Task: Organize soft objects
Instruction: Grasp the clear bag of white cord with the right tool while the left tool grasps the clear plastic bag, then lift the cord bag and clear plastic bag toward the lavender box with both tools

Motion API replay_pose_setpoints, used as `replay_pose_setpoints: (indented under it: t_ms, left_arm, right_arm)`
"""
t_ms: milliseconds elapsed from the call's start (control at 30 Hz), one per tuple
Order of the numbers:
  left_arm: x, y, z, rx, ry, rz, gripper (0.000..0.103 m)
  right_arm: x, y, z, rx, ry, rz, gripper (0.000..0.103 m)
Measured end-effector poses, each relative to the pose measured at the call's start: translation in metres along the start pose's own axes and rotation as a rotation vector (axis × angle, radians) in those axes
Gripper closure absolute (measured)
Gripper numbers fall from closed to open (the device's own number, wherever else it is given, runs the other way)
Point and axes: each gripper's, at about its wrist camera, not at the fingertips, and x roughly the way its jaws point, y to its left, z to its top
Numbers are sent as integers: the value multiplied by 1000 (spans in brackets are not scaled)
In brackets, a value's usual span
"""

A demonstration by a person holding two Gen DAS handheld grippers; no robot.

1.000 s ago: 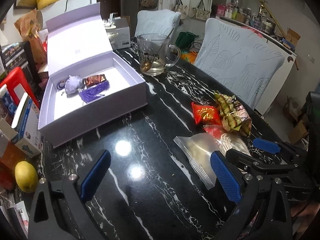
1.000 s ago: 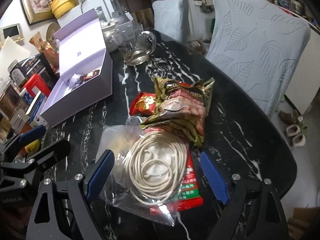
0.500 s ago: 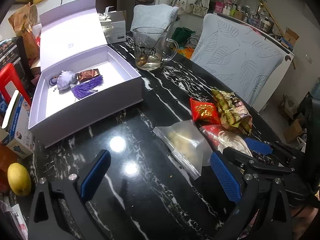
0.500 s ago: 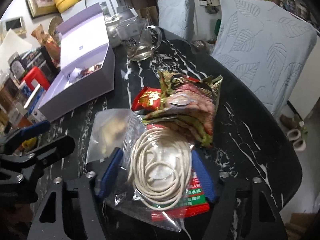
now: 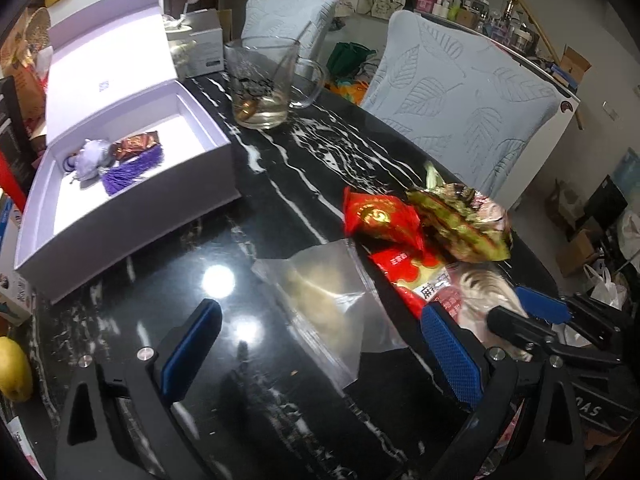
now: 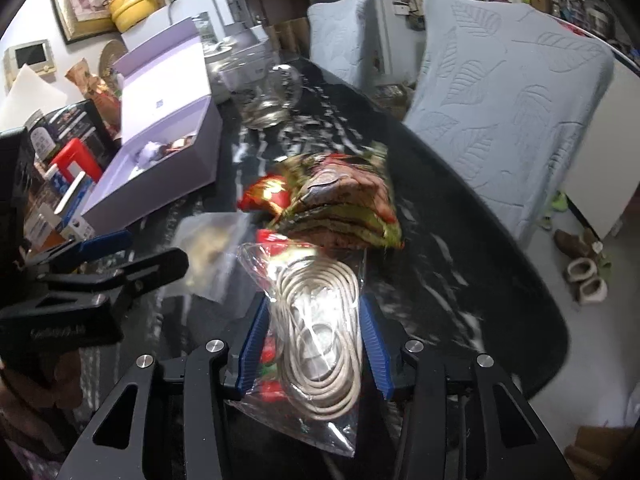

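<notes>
The right gripper [image 6: 314,346] clamps the bagged cord [image 6: 320,332], lifted near the table's [image 5: 280,184] right edge. The lavender box [image 5: 120,184] lies far left, beyond the wide-open, empty left gripper [image 5: 320,344], which sits nearer it.

Black angular frames are seen on the left gripper [image 5: 320,348] and the right gripper [image 6: 314,340], each fitted with two blue textured pads, silver screw heads and triangular cut-outs. Pale lettering is glimpsed on one frame's side.
</notes>
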Motion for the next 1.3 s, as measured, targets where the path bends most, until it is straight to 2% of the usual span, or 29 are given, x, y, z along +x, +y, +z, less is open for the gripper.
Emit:
replay_pose_setpoints:
  t_ms: [267, 300, 333, 367, 567, 733, 767, 800, 867, 900, 1067, 1200, 1300]
  left_arm:
    - [21, -8, 6, 15, 23, 10, 2]
    - [23, -8, 6, 15, 28, 13, 2]
    - [25, -8, 6, 13, 35, 15, 2]
    - [27, -7, 5, 10, 42, 15, 3]
    - [38, -6, 0, -2, 86, 47, 10]
    - [39, -12, 0, 47, 60, 73, 18]
    - [39, -13, 0, 57, 55, 78, 23]
    - [39, -14, -1, 70, 45, 85, 31]
    - [37, -15, -1, 83, 22, 74, 45]
    - [37, -15, 0, 84, 22, 70, 49]
    - [33, -14, -2, 93, 25, 42, 58]
    - [24, -13, -9, 72, 35, -11, 59]
    - [18, -15, -13, 65, 36, -21, 59]
  right_arm:
    - [-2, -18, -4, 28, -12, 8, 50]
    - [0, -17, -4, 11, -11, -5, 46]
    - [1, -16, -5, -1, -8, -18, 36]
    - [3, -16, -5, -12, -5, -28, 34]
    - [14, -23, -9, -4, 20, -52, 29]
    - [14, -26, -13, -14, 6, -60, 26]
    - [14, -26, -13, -14, 5, -62, 26]
    - [14, -26, -13, -13, 5, -65, 28]
    - [14, -26, -13, -14, 4, -86, 37]
    - [13, -27, -13, -16, 4, -88, 37]
    - [12, -31, -12, -16, -3, -96, 50]
    - [9, -38, -10, 17, -6, -70, 59]
    - [5, -39, -10, 16, -11, -57, 64]
